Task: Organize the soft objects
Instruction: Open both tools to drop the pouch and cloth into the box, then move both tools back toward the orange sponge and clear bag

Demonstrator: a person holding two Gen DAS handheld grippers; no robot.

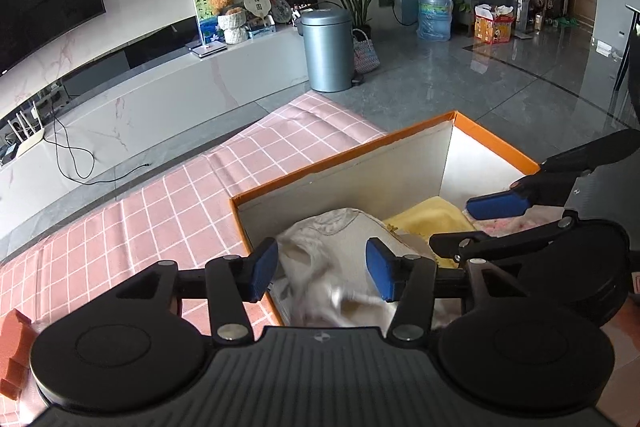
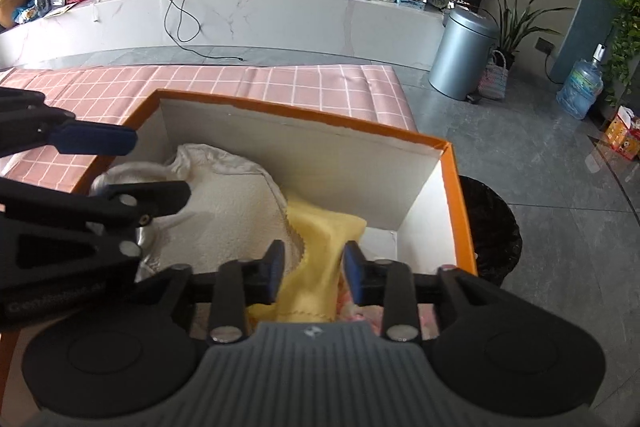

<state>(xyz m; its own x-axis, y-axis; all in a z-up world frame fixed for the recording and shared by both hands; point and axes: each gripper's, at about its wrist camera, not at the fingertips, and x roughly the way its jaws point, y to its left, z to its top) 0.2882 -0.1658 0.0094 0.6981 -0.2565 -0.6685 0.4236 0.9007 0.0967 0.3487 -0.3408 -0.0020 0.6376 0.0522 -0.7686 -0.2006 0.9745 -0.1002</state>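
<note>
My left gripper (image 1: 322,269) hangs nearest, jaws wide over the white towel (image 1: 344,247); my right gripper (image 2: 314,277) has jaws apart astride the yellow cloth (image 2: 320,239). Both cloths lie inside the orange box (image 2: 456,195) on the pink checked table (image 1: 160,211).

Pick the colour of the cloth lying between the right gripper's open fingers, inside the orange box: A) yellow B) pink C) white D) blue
A: in the right wrist view the right gripper stands open over the yellow cloth, with the white towel off to its left in the orange box.
</note>
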